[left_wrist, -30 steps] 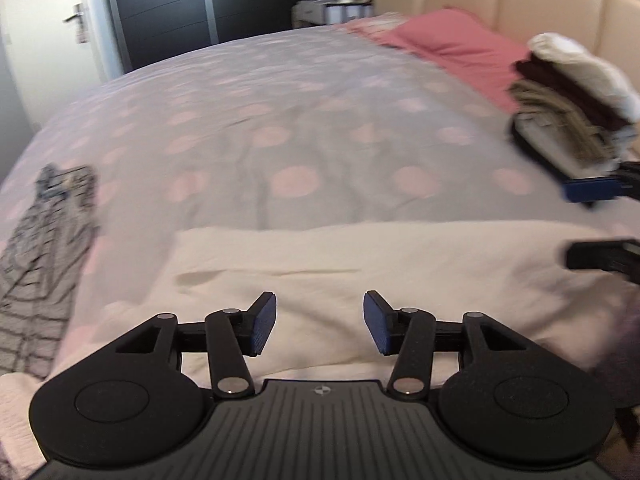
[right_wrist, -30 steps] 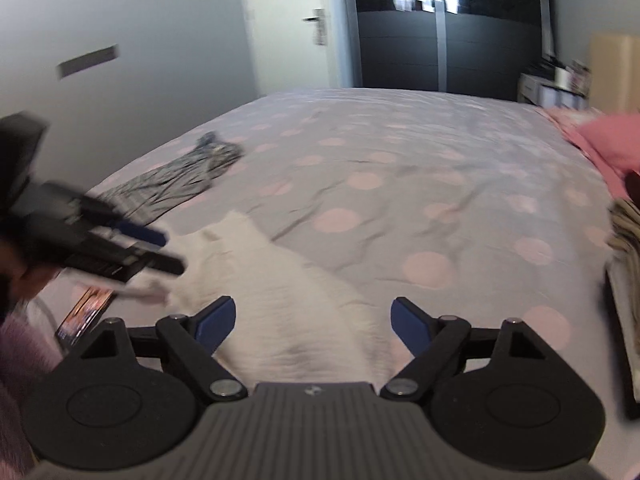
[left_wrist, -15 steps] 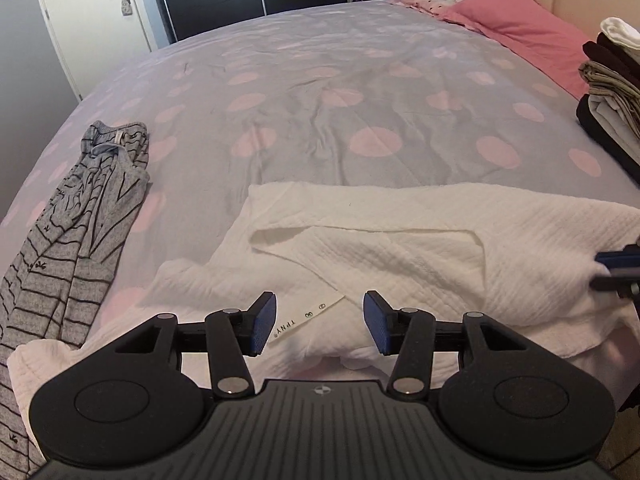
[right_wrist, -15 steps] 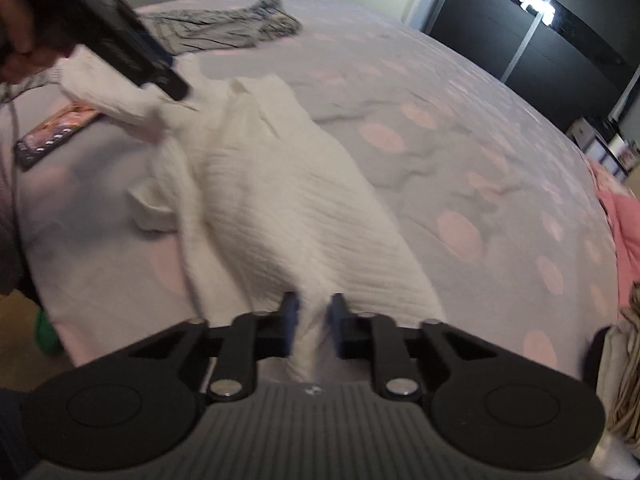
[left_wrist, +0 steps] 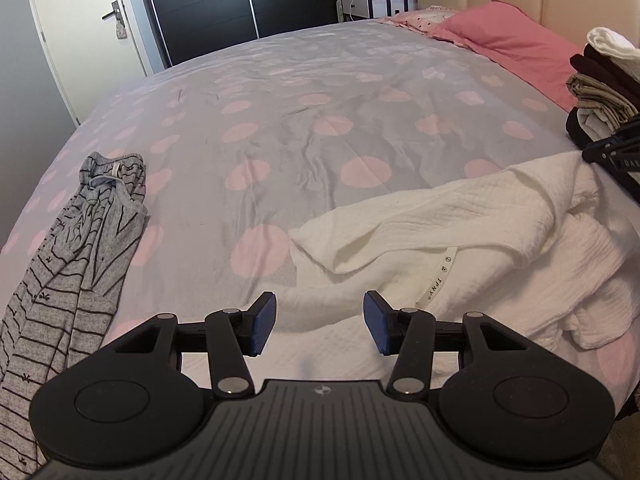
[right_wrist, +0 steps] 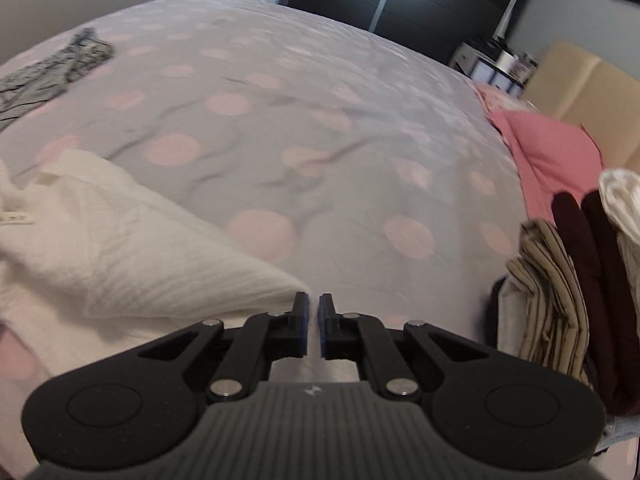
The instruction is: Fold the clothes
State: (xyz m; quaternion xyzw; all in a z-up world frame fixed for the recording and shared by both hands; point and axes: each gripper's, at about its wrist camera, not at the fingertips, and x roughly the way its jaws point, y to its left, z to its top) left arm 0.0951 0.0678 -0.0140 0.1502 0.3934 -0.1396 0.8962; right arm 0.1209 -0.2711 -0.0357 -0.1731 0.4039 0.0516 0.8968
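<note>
A white crinkled garment lies bunched on the near right of the spotted bed cover, its neck label facing up. My left gripper hovers open over the garment's near left edge, nothing between its blue pads. My right gripper has its jaws almost together, and a pulled-up corner of the white garment runs into its tip. In the left wrist view the right gripper is at the far right, with the cloth rising towards it.
A grey striped garment lies along the bed's left side. A stack of folded clothes stands at the right, next to a pink pillow. A door, a dark wardrobe and a nightstand are beyond the bed.
The right gripper shut on the white garment's edge and drew it right, towards the folded stack. The cloth has bunched up and now lies to the right of the open left gripper.
</note>
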